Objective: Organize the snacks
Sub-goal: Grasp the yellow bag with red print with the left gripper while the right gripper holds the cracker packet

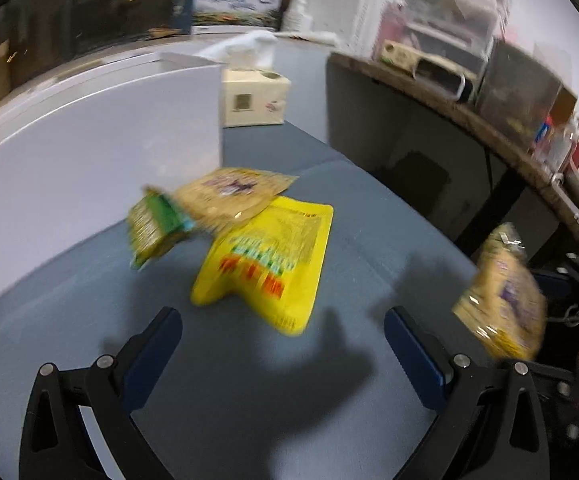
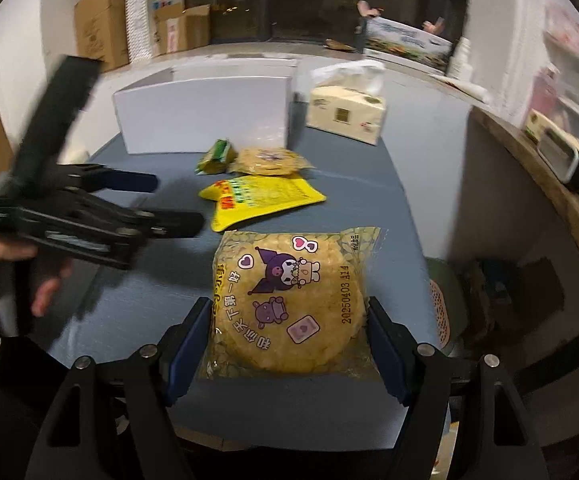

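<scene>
The counter [image 2: 369, 208], blue-grey, carries all items; at its 12 o'clock end stands the white box [image 2: 205, 112], the probable receptacle, whose interior is not visible from either view, so whether any snack is already stowed cannot be told. Just right of it, at 1 o'clock, sits a tissue box [image 2: 345, 114], not part of the work. Three snacks lie loose in a touching cluster before the white box: the yellow pouch [image 2: 261, 200] nearest centre, a round rice-cake packet [image 2: 269, 160] behind it overlapping its upper edge, and a small green packet [image 2: 217, 156] at the cluster's 10 o'clock. A second rice-cake packet [image 2: 293, 304] is clamped between the fingers of the right hand-held gripper [image 2: 289, 332], held at the counter's 6 o'clock end, well apart from the box. The left hand-held gripper [image 1: 281, 328] is spread wide and grasping nothing, hovering over the counter with the yellow pouch just ahead at 12 o'clock. Assessment: early stage; one snack in transit, three untouched, none confirmed placed.
</scene>
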The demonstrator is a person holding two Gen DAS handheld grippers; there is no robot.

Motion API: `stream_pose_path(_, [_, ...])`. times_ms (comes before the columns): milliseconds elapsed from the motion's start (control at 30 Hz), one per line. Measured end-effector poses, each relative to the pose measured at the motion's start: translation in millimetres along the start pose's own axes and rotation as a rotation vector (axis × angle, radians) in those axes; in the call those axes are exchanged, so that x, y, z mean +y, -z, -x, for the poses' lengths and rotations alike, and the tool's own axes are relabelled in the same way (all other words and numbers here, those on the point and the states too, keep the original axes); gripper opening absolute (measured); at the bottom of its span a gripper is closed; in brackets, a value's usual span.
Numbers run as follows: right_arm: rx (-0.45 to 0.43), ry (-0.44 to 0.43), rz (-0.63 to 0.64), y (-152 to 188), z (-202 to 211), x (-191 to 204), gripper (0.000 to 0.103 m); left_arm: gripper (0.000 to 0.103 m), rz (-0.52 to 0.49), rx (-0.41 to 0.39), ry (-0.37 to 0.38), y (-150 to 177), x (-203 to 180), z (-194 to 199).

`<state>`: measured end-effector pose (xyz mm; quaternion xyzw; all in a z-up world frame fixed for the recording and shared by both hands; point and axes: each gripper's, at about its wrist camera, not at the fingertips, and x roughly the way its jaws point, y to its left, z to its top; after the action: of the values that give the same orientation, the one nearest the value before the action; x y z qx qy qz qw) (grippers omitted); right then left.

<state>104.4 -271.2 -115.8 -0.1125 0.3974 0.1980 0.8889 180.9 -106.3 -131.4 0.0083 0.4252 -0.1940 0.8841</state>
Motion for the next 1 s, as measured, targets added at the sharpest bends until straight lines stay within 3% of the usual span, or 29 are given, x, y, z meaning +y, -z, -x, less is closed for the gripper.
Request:
stream_pose_path(100, [0.007,0.003,-0.031,5,-1,-11,0.078,0.103,-0.012,0.025,0.014,-13,-2,-19])
stream_pose_path(267, [0.01,-0.014,-0.064,11,-2,-21,0.078,0.102,0.024,0.094,-0.039,-25,10,-47])
stream_pose_path(433, [0.01,-0.035,-0.072,13,-3,-22,0.079,0.082,-0.037,0.095,-0.101,-26,7,-51])
stream_pose_path(500, [0.011,-0.042,-0.081,14,-4,-24,0.078,0.069,-0.066,0.093,-0.114,-24,3,-50])
stream_pose_path(600, [0.011,-0.048,-0.089,15,-5,-24,0.078,0.051,-0.066,0.078,-0.105,-22,5,-43])
stream_pose_path(667, [0.009,-0.048,-0.087,16,-4,-23,0.078,0.045,-0.07,0.071,-0.081,-16,6,-37])
stream_pose_path(833, [0.005,-0.051,-0.093,16,-2,-25,0.079,0.044,-0.089,0.029,-0.06,-5,-5,-10])
stream_pose_path(1000, [-0.026,-0.084,-0.123,9,2,-26,0.079,0.044,-0.032,-0.069,-0.029,11,1,46])
